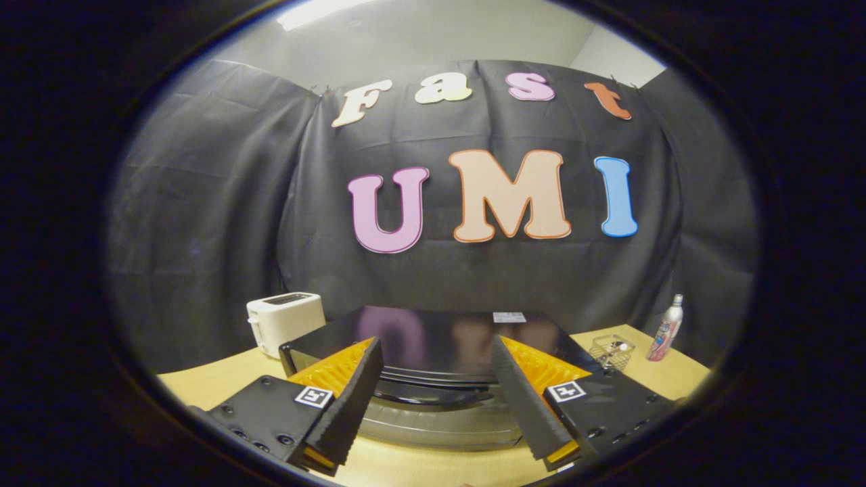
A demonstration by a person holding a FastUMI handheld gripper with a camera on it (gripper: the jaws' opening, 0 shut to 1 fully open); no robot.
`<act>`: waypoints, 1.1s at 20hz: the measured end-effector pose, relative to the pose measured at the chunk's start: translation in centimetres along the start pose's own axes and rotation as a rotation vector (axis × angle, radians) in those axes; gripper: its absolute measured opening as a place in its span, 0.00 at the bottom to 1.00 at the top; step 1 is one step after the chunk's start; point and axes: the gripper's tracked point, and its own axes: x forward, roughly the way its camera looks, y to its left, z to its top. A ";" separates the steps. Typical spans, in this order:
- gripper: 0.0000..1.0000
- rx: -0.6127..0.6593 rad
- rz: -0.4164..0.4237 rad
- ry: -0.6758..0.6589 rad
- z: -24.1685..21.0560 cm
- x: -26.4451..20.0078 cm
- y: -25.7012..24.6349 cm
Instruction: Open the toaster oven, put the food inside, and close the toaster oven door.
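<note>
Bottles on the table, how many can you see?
1. The bottle stands upright at the table's far corner, beyond the wire basket, off to the side of the toaster oven. The open gripper holds nothing. Others may be hidden behind the oven.

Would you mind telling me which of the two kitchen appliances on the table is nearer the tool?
The black toaster oven, lying directly ahead of the open tool with its handle between the fingers. The white toaster sits farther back, beyond the oven's left corner.
</note>
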 end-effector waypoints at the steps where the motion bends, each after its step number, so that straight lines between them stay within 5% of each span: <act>1: 0.99 -0.004 0.002 0.004 -0.5 0.4 0.4; 12: 1.00 0.079 0.011 -0.051 -2.1 1.0 1.0; 22: 1.00 0.060 0.016 -0.039 -4.6 -7.4 2.0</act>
